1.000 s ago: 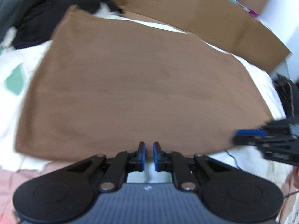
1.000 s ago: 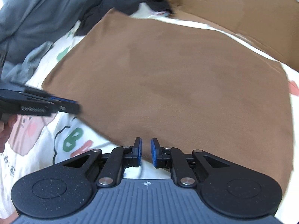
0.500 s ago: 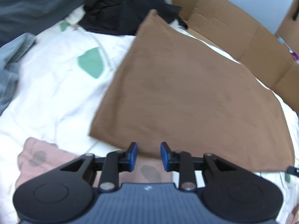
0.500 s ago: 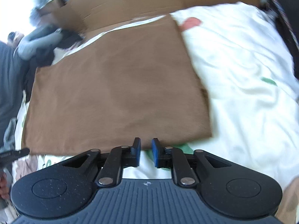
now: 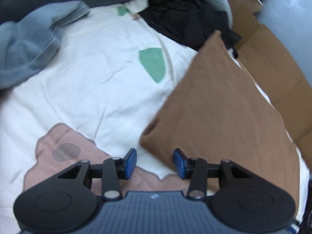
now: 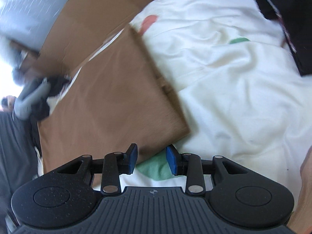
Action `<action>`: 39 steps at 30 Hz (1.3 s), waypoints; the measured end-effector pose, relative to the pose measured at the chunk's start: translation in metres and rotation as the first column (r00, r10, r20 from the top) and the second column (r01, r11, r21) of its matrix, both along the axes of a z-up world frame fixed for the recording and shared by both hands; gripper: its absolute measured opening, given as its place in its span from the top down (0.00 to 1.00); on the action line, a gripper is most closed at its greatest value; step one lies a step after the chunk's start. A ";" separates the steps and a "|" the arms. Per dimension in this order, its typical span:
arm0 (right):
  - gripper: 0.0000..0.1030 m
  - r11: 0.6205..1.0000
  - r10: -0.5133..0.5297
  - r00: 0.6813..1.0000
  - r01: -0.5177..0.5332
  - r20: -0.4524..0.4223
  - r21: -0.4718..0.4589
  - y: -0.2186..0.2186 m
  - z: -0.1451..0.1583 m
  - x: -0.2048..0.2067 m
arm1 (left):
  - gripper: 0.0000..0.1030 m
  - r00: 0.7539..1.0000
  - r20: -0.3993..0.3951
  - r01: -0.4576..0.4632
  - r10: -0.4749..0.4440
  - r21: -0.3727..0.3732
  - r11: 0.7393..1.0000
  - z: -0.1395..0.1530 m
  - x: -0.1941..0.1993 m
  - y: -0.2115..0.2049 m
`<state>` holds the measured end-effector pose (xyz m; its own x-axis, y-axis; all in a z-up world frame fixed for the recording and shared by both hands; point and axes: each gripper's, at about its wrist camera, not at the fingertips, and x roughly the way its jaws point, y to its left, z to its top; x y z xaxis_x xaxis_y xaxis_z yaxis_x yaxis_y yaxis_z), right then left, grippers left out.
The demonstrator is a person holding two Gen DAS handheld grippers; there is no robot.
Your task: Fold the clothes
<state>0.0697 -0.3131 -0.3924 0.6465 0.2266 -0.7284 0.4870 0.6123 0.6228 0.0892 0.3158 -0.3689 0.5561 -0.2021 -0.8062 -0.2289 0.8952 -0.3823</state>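
A brown folded garment (image 5: 218,113) lies flat on a white patterned bedsheet (image 5: 93,81). In the left wrist view its near left corner sits just ahead of my open, empty left gripper (image 5: 155,162). In the right wrist view the garment (image 6: 109,105) fills the left half, and its near right corner lies just ahead of my open, empty right gripper (image 6: 151,159). Neither gripper touches the cloth.
A pile of grey-blue (image 5: 27,52) and black clothes (image 5: 187,19) lies at the far left. Brown cardboard (image 5: 276,64) stands along the far side of the bed. A dark garment (image 6: 288,19) lies at the right edge. The sheet (image 6: 243,89) is wrinkled.
Both grippers have opened from nearly shut. The left swung out to the garment's left corner and the right to its right corner.
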 end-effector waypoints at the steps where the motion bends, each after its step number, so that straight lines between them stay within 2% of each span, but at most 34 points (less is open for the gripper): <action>1: 0.62 1.000 -0.018 1.000 0.018 0.002 0.016 -0.004 -0.002 -0.002 | 0.56 1.000 0.012 0.006 -0.006 -0.009 1.000 -0.001 0.000 0.002; 3: 0.63 0.997 -0.052 0.999 0.051 0.008 0.054 -0.011 -0.008 -0.006 | 0.53 0.999 0.032 0.006 -0.005 -0.041 0.999 -0.003 0.000 0.006; 5: 0.63 0.994 -0.076 0.997 0.074 0.017 0.086 -0.015 -0.013 -0.008 | 0.45 0.999 0.042 -0.022 0.026 -0.106 0.994 -0.005 -0.001 0.012; 10: 0.63 0.978 -0.125 0.992 0.117 0.036 0.170 -0.023 -0.023 -0.009 | 0.40 0.997 0.061 -0.033 0.044 -0.178 0.984 -0.006 0.000 0.018; 12: 0.63 0.972 -0.143 0.989 0.133 0.039 0.194 -0.025 -0.023 -0.007 | 0.48 0.997 0.056 -0.030 0.044 -0.224 0.974 -0.006 -0.001 0.024; 14: 0.63 0.967 -0.156 0.986 0.140 0.059 0.215 -0.026 -0.022 -0.010 | 0.61 0.998 0.052 -0.016 0.031 -0.264 0.964 -0.005 -0.002 0.030; 17: 0.63 0.954 -0.175 0.980 0.145 0.098 0.261 -0.027 -0.021 -0.015 | 0.63 0.998 0.058 -0.007 0.026 -0.304 0.953 -0.004 -0.004 0.038; 21: 0.64 0.940 -0.196 0.975 0.155 0.108 0.304 -0.029 -0.024 -0.019 | 0.63 0.998 0.056 -0.019 0.040 -0.328 0.944 -0.007 -0.004 0.042; 30: 0.63 0.939 -0.208 0.974 0.173 0.090 0.296 -0.031 -0.036 -0.018 | 0.63 0.997 0.044 -0.040 0.057 -0.325 0.945 -0.014 -0.003 0.043; 39: 0.63 0.921 -0.246 0.963 0.197 0.109 0.335 -0.034 -0.043 -0.013 | 0.64 0.994 0.049 -0.067 0.093 -0.386 0.920 -0.023 -0.002 0.049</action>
